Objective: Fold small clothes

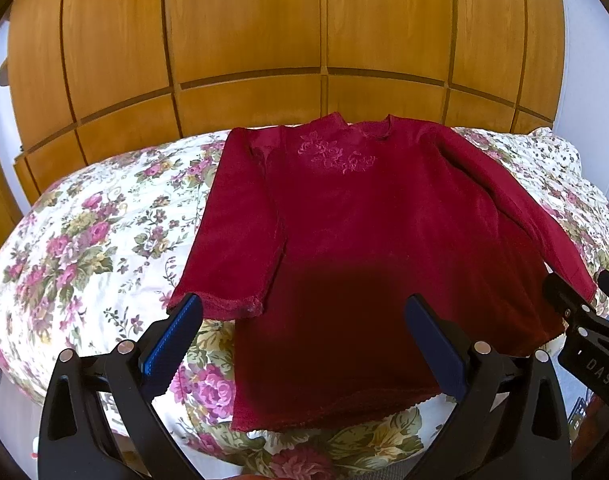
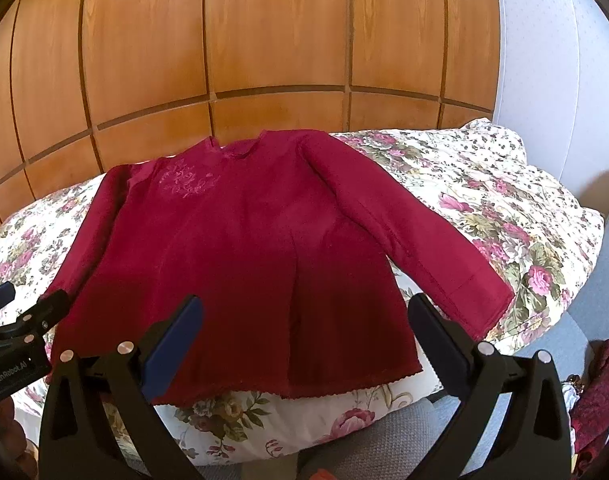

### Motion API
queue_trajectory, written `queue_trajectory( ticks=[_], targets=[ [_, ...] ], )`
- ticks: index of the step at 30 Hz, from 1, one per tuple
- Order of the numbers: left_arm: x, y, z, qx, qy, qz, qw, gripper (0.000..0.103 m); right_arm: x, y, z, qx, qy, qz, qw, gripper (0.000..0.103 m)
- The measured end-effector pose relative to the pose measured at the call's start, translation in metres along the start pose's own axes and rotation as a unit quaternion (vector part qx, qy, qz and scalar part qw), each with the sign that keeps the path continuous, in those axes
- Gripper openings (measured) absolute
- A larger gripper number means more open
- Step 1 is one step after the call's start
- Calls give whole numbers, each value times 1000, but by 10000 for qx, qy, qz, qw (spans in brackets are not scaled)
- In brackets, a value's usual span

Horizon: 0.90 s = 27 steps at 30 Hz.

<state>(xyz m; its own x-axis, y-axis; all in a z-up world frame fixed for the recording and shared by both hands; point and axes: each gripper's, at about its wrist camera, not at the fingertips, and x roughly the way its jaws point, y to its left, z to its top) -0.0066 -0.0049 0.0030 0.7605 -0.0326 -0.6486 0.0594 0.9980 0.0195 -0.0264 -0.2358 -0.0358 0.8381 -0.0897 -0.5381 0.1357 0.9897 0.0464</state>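
Near the bed's (image 1: 76, 240) front-left edge, the left claw (image 1: 304, 340) hangs released above the left sleeve cuff (image 1: 220, 304), holding nothing. The red top (image 1: 364, 220) lies flat, face up, spread along the front edge with its neck toward the wardrobe (image 1: 244, 40), likely laid out ready for folding. Toward the front-right, the right claw (image 2: 304, 340) hovers released over the hem (image 2: 304, 388), empty.

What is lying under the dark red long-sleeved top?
The dark red long-sleeved top lies spread flat on a white quilt with pink flowers, seen all round it. Whatever lies under its middle is covered.
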Motion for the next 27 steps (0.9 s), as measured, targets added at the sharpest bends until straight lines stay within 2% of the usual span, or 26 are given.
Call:
queue_trajectory(
  ticks=[7, 27],
  targets=[
    [0, 1, -1, -12, -5, -4, 10000, 100, 1, -1, 0, 52, 37, -7, 10000, 101],
    [13, 4, -5, -71, 331, -14, 9994, 100, 7, -3, -2, 92, 172, -36, 9998, 101]
  ],
)
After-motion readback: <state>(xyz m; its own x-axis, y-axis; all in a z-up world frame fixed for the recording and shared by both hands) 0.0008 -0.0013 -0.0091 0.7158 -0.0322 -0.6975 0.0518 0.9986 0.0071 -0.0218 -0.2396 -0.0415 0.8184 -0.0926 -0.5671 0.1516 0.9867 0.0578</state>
